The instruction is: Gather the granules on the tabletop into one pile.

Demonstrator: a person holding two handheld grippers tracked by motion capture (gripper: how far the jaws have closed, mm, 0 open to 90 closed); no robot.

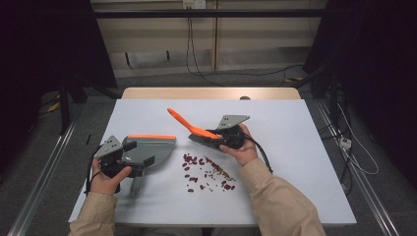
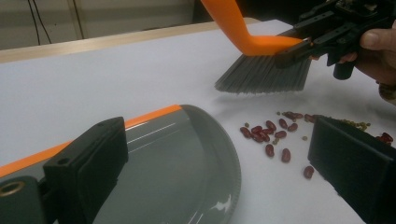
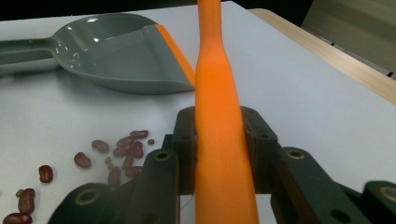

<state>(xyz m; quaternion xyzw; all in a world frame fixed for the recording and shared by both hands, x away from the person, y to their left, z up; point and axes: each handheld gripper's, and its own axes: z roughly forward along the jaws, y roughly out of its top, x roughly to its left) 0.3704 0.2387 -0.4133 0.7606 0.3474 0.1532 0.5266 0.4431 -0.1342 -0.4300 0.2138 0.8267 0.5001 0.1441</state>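
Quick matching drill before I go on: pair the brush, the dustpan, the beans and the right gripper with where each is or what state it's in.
Things:
1. brush
2. dustpan
3. beans
4. right gripper

States:
A. scattered loose on the table
B. shut on an orange handle
C. grey, orange front edge, lying left of the beans
D. grey bristles, lifted off the table beyond the beans

Pairs: 1-D, 2-C, 3-A, 4-B

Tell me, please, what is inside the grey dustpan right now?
The dustpan looks empty: its grey inner surface shows only light reflections, with no beans. The red beans lie on the white table beside it. The left gripper covers part of the pan.
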